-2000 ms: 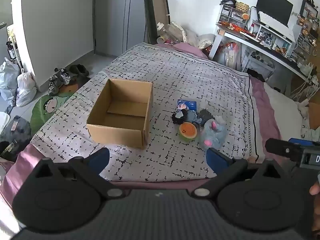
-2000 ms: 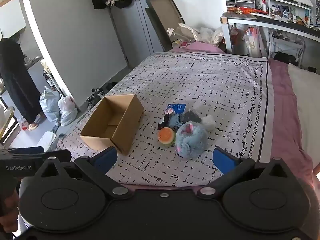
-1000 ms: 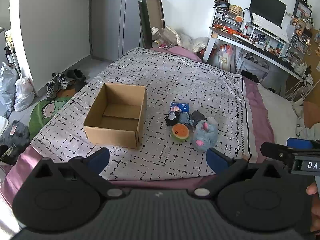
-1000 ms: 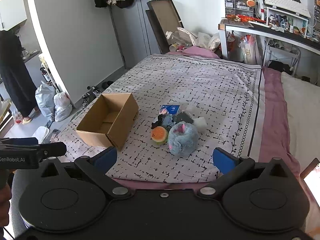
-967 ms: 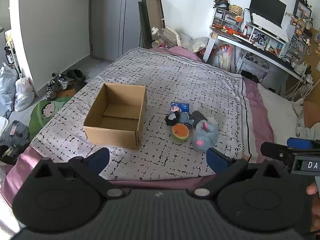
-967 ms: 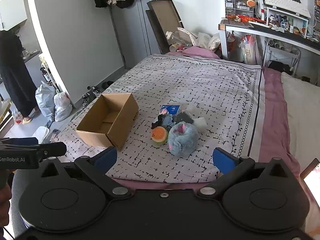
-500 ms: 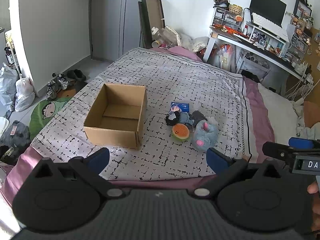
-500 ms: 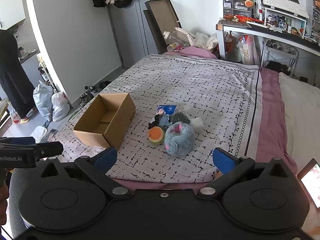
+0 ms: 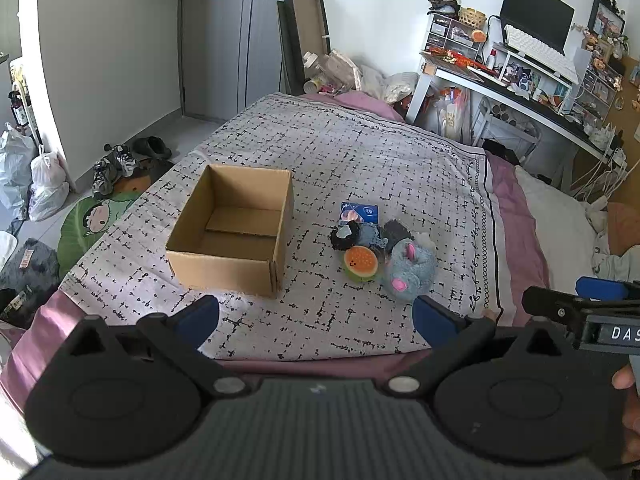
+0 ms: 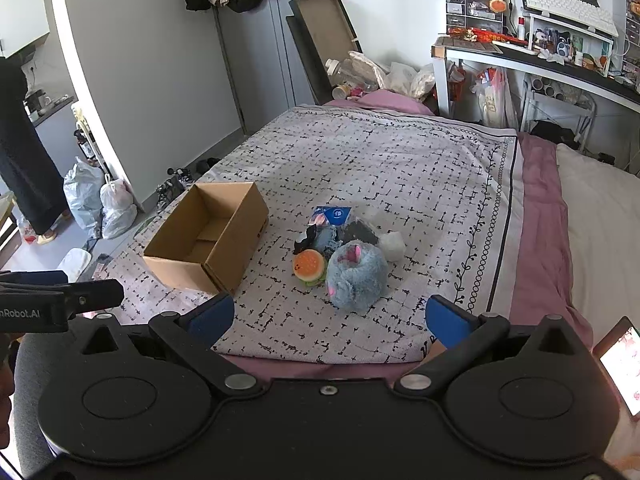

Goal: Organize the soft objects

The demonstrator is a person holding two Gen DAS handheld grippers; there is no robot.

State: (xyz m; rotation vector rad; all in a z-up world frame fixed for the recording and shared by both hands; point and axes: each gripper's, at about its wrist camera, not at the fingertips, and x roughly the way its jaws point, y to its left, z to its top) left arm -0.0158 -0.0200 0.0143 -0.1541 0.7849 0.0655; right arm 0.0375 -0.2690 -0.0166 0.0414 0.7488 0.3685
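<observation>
An open, empty cardboard box sits on the patterned bedspread. Right of it lies a small pile of soft things: a blue-grey plush animal, an orange and green plush burger, a blue packet, and dark and white soft pieces behind them. My left gripper is open, held above the bed's near edge, well short of the pile. My right gripper is open too, also back from the pile, holding nothing.
A cluttered desk with a monitor stands at the back right. Shoes and plastic bags lie on the floor left of the bed. A white pillow lies on the right. A person in black stands far left.
Both grippers have drawn back and risen a little, so the box and the pile look smaller and farther. Nothing on the bed has moved.
</observation>
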